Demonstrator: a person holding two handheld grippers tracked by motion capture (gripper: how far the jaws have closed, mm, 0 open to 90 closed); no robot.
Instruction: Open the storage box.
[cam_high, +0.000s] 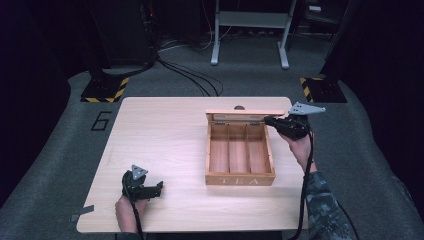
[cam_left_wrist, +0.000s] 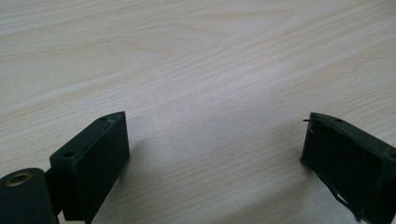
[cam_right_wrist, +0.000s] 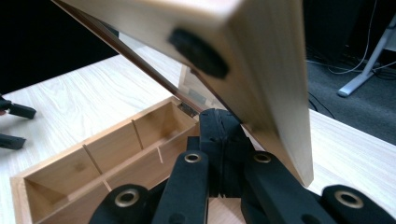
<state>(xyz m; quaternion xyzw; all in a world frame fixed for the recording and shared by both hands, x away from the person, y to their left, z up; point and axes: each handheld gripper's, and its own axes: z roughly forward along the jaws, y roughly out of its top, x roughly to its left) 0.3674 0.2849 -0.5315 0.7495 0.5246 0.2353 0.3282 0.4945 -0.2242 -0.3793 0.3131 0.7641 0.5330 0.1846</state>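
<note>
A wooden tea box (cam_high: 240, 179) with three empty compartments stands on the right half of the table, its lid (cam_high: 245, 113) raised at the back. My right gripper (cam_high: 267, 120) is at the lid's right end. In the right gripper view its jaws (cam_right_wrist: 220, 116) are pressed together, with the tips right under the tilted lid (cam_right_wrist: 261, 56) and against its lower edge, above the open box (cam_right_wrist: 93, 158). My left gripper (cam_high: 161, 187) rests near the table's front left, open. Between its jaws (cam_left_wrist: 217, 121) is bare wood.
The light wooden table (cam_high: 160, 130) has free room left of the box. Beyond it are grey floor, cables, stand bases with yellow-black tape (cam_high: 105, 90) and a white frame (cam_high: 250, 20). My left gripper (cam_right_wrist: 21, 126) also appears far off in the right gripper view.
</note>
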